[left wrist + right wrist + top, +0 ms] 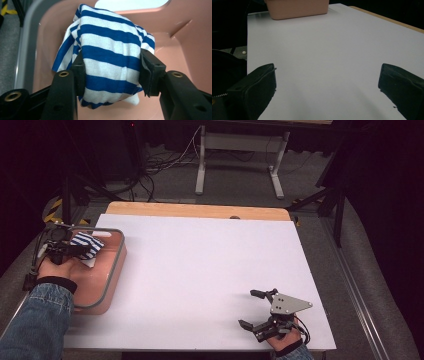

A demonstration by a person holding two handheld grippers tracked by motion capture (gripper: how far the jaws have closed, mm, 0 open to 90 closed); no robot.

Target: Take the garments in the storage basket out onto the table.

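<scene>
At the left of the high view I see the pink bin on the white table. My left gripper clamps the striped cloth bunched between its jaws, above the bin floor. It's soft, light, likely floppy; mid-bundle grips best. My right gripper, lower right, gapes wide, empty.

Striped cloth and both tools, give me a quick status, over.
Left tool shut on striped cloth, over the pink bin. Right tool open, empty, on the white table. Nothing in the way.
</scene>
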